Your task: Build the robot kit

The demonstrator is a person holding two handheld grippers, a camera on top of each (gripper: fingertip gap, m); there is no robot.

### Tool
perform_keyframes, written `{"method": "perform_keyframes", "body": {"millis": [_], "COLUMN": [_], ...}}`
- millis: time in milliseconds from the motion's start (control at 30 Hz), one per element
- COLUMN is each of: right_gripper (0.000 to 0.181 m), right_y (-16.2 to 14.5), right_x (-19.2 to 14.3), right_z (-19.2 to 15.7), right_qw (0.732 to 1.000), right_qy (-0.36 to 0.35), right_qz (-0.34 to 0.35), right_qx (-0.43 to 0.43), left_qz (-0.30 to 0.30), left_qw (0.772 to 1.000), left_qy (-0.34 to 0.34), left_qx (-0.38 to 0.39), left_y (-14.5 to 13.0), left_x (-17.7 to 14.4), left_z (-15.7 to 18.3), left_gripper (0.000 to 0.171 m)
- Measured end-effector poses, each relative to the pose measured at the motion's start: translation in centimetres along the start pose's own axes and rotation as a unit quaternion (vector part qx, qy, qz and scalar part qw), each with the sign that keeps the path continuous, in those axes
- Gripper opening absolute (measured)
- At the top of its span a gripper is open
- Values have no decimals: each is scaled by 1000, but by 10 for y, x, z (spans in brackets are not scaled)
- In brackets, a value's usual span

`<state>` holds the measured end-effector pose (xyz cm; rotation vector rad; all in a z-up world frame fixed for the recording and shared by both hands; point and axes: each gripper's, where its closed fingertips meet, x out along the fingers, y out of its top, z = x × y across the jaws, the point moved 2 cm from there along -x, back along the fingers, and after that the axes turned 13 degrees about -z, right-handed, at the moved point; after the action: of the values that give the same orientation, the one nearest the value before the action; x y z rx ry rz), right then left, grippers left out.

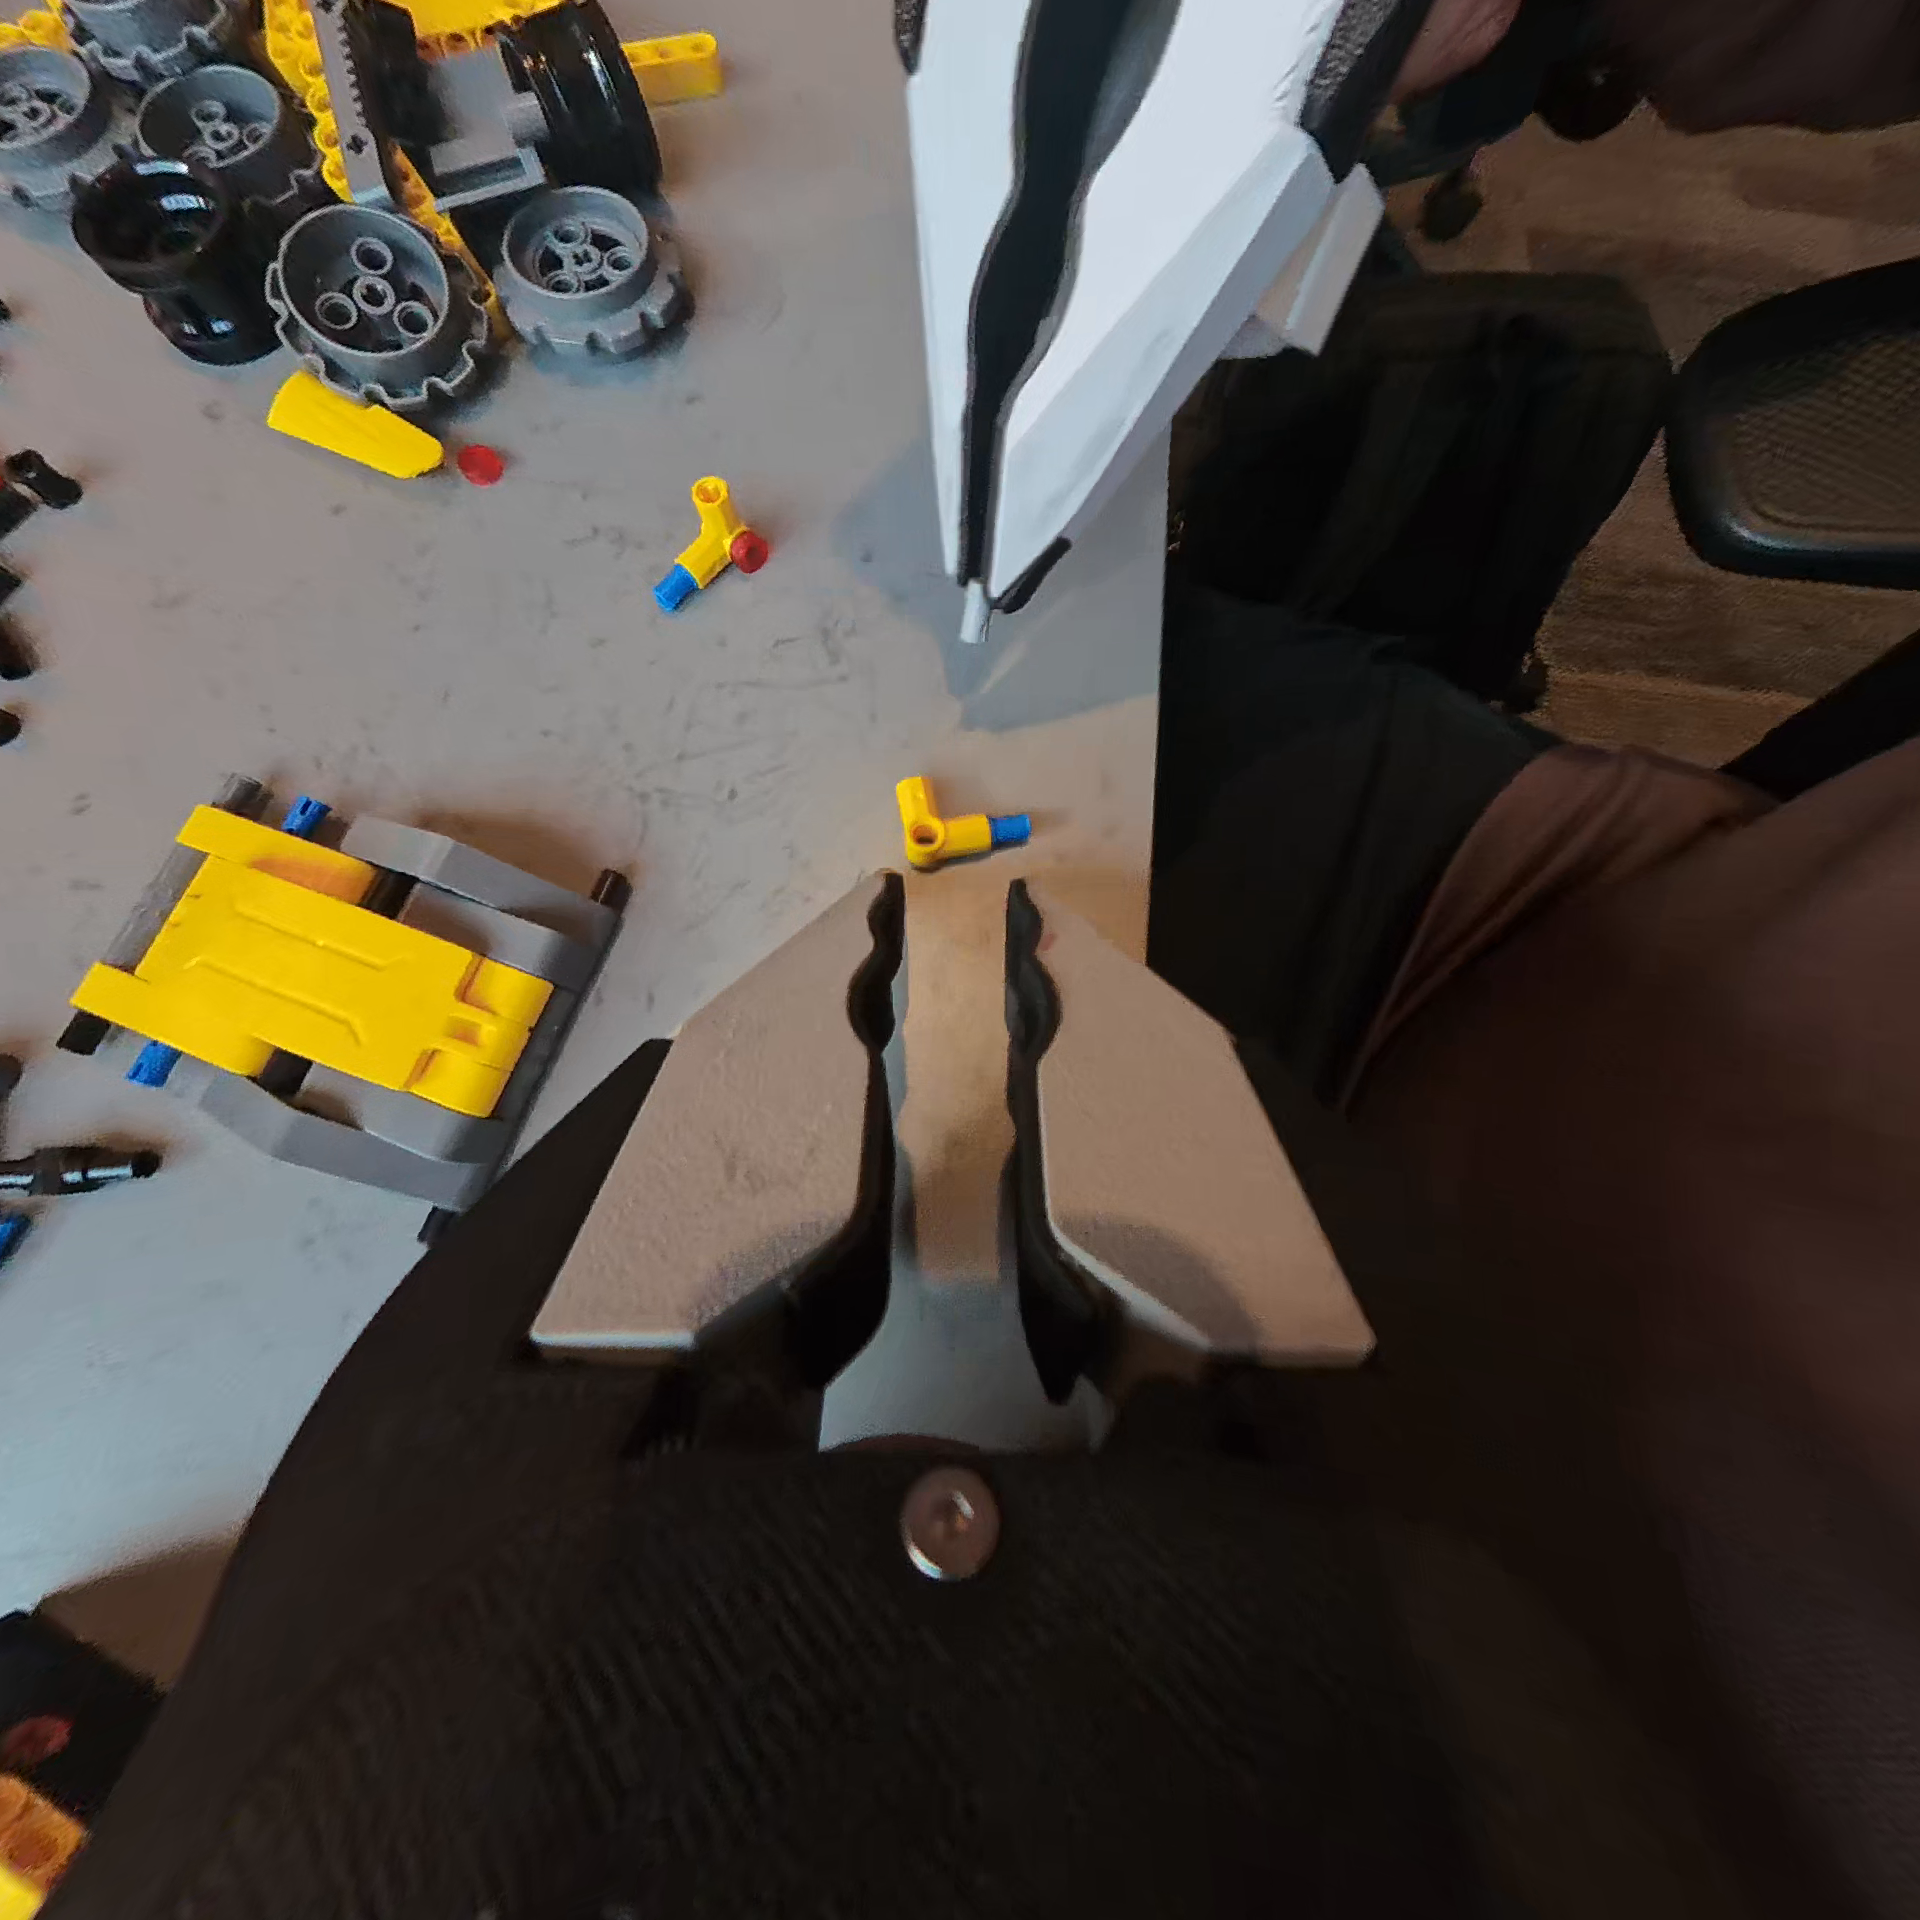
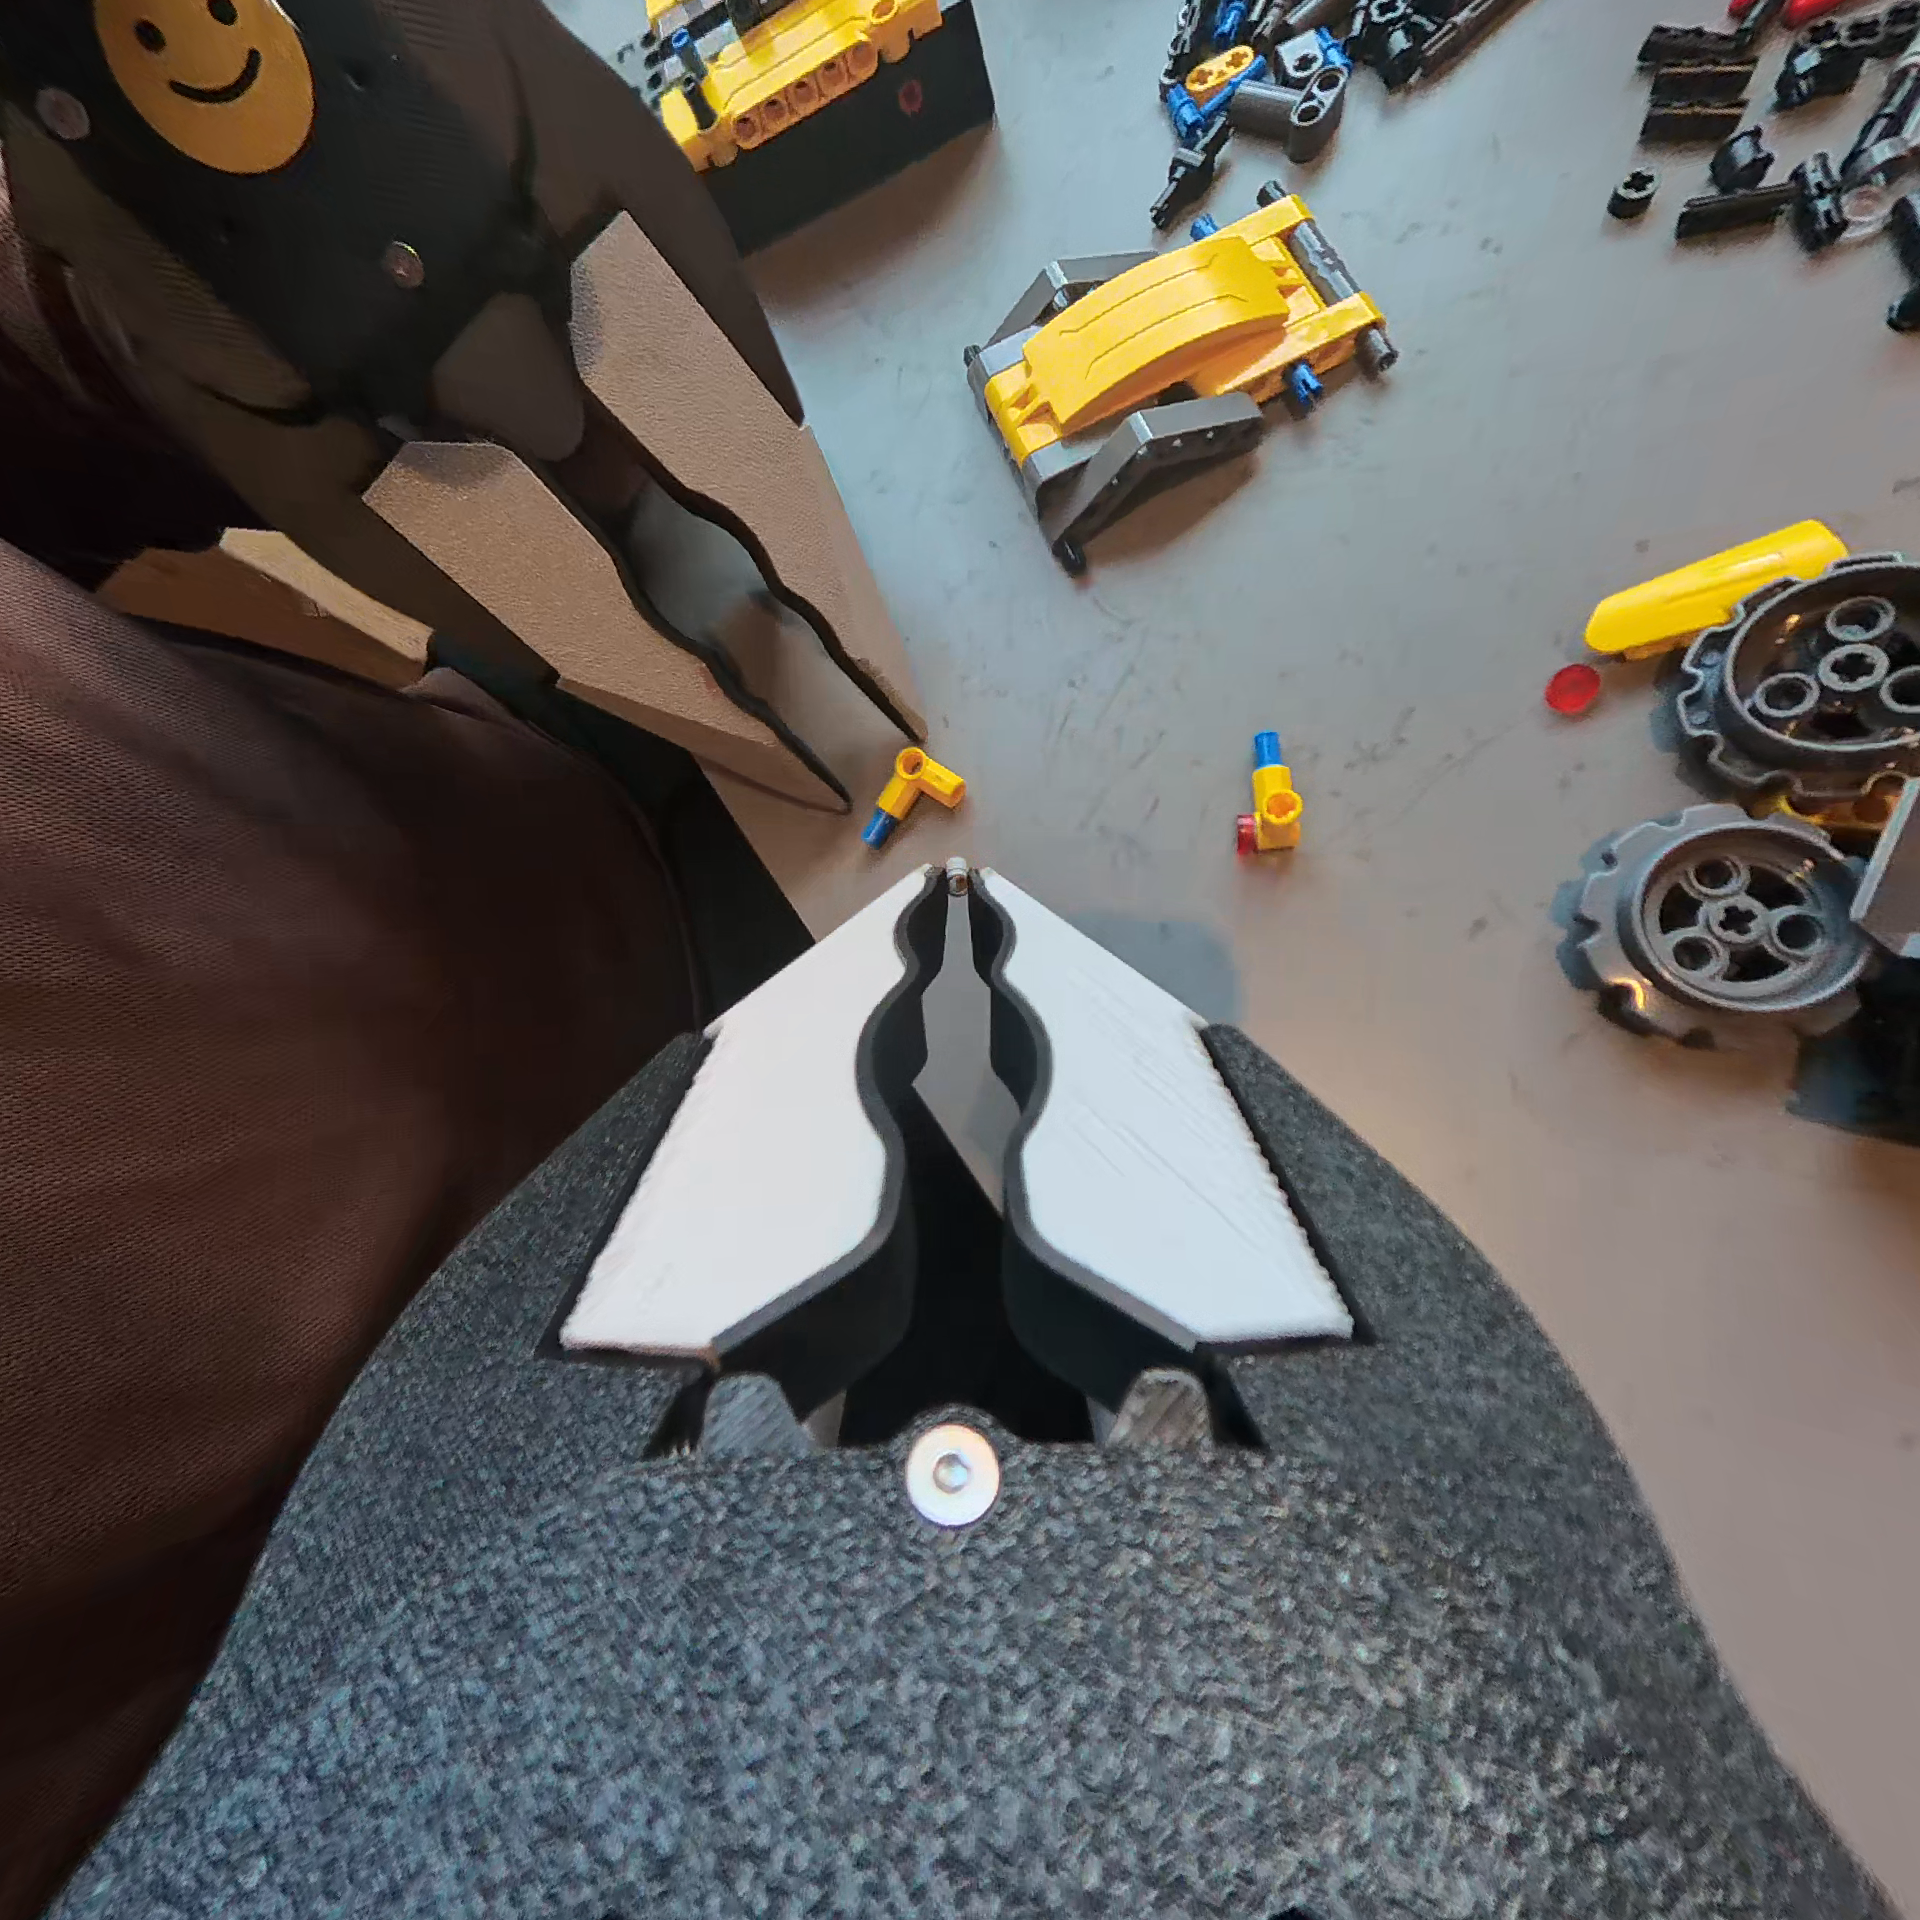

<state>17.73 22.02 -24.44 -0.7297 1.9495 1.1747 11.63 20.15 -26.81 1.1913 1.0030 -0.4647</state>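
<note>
Nearby, left gripper [image 1: 954,885] gapes beside yellow connector [image 1: 940,826]; right gripper [image 2: 956,876] pinches grey pin [image 2: 956,871].

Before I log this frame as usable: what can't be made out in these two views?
- Small grey pin in the right gripper: only its tip shows, fingers hide the rest, both views.
- Grey wheels: right wrist view's edge cuts them.
- Black parts: cut off and blurred, left wrist view's left edge.
- Left gripper: open, nothing held.

Grey table [image 1: 520,675], yellow elbow connector [image 1: 940,821] with a blue pin, another at 10 o'clock with a red tip [image 1: 717,540], white-fingered right gripper [image 2: 957,881], grey-fingered left gripper [image 1: 954,896].
</note>
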Motion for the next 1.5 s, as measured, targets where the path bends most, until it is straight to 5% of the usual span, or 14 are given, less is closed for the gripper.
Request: {"method": "perform_keyframes", "body": {"millis": [200, 1500], "right_gripper": [3, 3], "right_y": [-5, -18], "right_x": [-7, -1], "right_z": [3, 5], "right_qw": [1000, 996], "right_qy": [-6, 59], "right_qz": [14, 61], "right_qx": [5, 28], "left_qz": [4, 1], "left_qw": [998, 1000], "left_qy": [-54, 4], "left_qx": [-11, -4], "left_y": [10, 20], "left_x": [6, 14], "left_z": [18, 10], "left_gripper": [16, 16]}}
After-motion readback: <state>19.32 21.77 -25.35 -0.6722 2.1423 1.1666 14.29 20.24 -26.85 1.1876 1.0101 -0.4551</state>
